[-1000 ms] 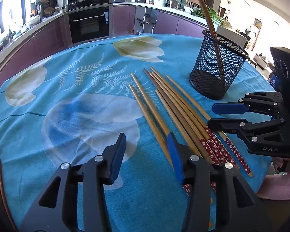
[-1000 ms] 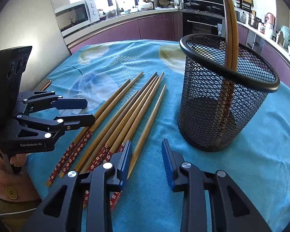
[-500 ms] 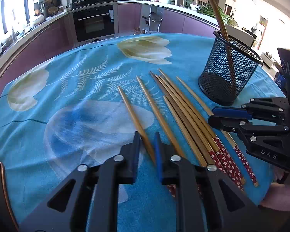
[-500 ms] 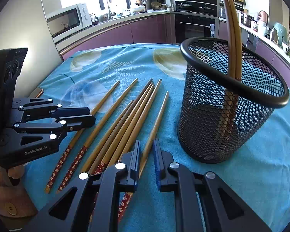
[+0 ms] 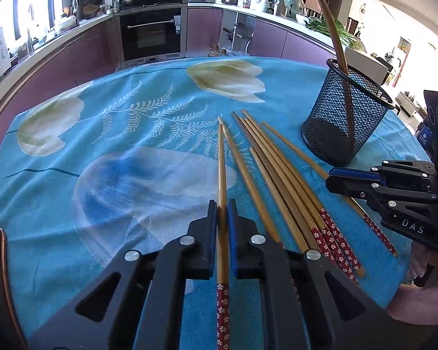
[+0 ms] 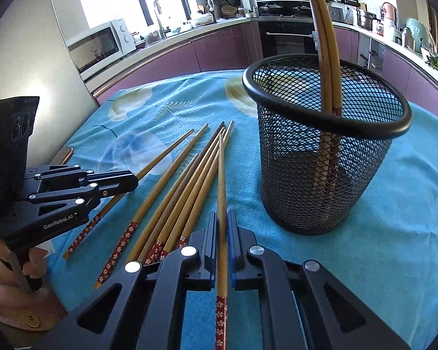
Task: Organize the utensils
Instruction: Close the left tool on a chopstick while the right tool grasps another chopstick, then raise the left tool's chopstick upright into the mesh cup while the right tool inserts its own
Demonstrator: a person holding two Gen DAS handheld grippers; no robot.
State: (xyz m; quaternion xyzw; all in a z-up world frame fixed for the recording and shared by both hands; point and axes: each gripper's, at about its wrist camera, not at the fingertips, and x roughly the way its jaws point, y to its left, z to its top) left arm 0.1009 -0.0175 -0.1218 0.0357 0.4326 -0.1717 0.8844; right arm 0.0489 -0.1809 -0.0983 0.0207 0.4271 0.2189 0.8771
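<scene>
While each claw pinches one chopstick, left claw (image 5: 222,215), right claw (image 6: 222,227), mesh holder (image 6: 325,157) beside.

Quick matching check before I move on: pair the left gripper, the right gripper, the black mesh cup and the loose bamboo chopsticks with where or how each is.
1. left gripper
2. right gripper
3. black mesh cup
4. loose bamboo chopsticks

a. lying flat on the blue cloth
b. upright, two chopsticks inside
c. shut on the leftmost chopstick
d. shut on the chopstick nearest the cup

Pairs: 1-c, 2-d, 3-b, 4-a
</scene>
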